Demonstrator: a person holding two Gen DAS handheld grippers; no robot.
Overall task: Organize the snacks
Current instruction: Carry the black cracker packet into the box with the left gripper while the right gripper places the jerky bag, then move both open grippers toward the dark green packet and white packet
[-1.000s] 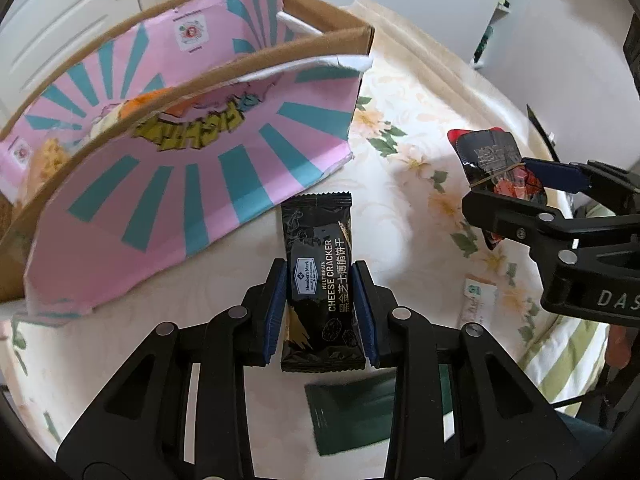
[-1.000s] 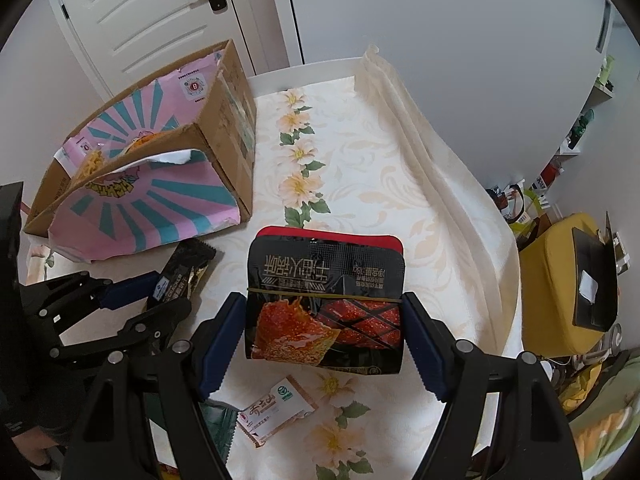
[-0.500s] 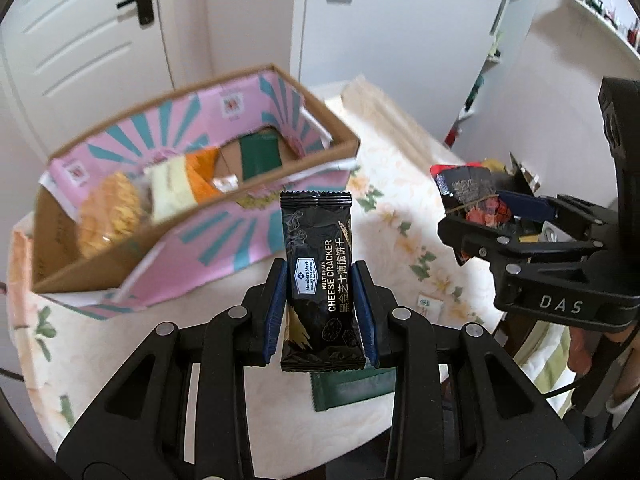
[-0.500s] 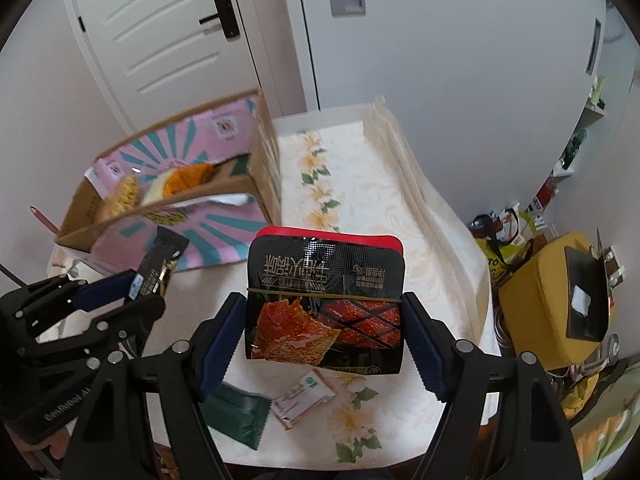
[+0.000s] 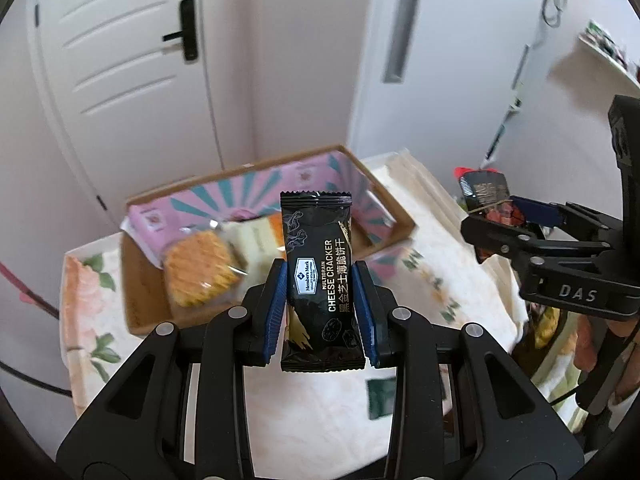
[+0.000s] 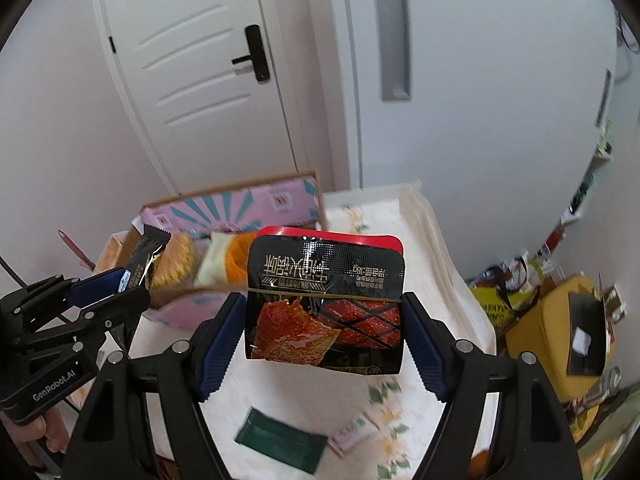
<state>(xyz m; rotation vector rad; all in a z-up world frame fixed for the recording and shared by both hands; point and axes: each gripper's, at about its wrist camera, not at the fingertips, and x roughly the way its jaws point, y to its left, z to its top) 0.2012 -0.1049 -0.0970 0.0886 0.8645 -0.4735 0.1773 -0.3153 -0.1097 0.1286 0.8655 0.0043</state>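
My left gripper [image 5: 320, 312] is shut on a black cheese cracker packet [image 5: 318, 276], held upright high above the table in front of the pink cardboard box [image 5: 256, 196]. My right gripper [image 6: 322, 340] is shut on a black and red jerky packet [image 6: 326, 300], also held high. The right gripper shows in the left wrist view [image 5: 520, 236] with its packet [image 5: 484, 192]. The left gripper shows in the right wrist view [image 6: 100, 288] with the cracker packet [image 6: 146, 256]. The box [image 6: 240, 204] holds several snacks, among them a waffle-like pack [image 5: 198, 268].
A dark green packet [image 6: 280, 444] and a small pale sachet [image 6: 354, 432] lie on the floral tablecloth [image 6: 400, 240] near its front edge. A white door and walls stand behind the table. A yellow stool [image 6: 560, 336] stands at the right.
Both grippers have risen well above the table with their packets. The box now appears lower and farther, and its inside is visible from above.
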